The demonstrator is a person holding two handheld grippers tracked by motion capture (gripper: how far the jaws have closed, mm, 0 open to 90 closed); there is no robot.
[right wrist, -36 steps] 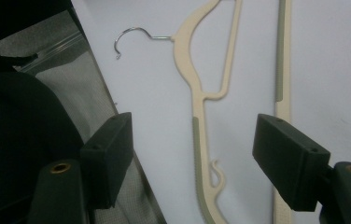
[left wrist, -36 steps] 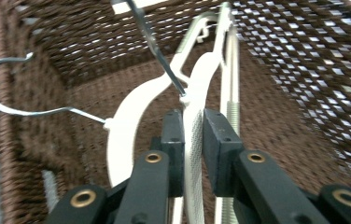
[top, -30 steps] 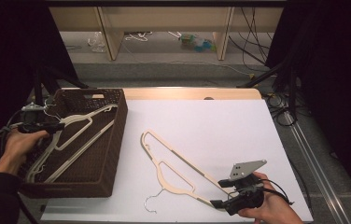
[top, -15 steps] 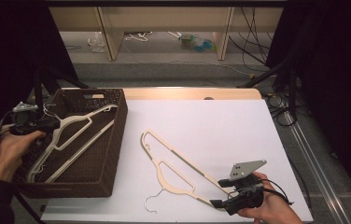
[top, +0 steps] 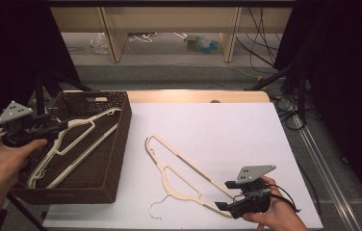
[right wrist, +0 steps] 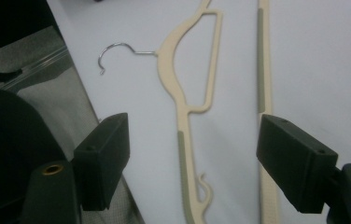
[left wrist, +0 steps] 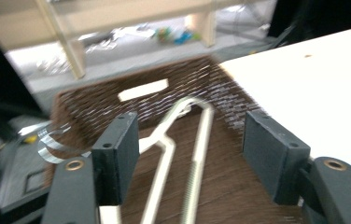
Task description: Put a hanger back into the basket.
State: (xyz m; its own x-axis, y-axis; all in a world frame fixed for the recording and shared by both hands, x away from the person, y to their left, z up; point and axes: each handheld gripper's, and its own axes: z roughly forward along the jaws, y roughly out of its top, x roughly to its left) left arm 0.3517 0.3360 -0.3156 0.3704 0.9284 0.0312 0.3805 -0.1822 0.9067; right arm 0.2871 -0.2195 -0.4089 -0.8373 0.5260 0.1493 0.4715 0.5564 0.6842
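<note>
The left tongs have just opened and let go of the hanger, which now lies below them in the basket. That one looks done. The right tongs wait wide open around the next hanger on the surface, holding nothing.

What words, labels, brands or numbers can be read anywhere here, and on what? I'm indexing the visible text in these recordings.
No readable text in any view.
The cream plastic hanger on the white table: no marking.
The dark brown woven basket and the cream hanger inside it: no label.
The colourful clutter on the floor beyond the table: too small and blurred to tell.
</note>
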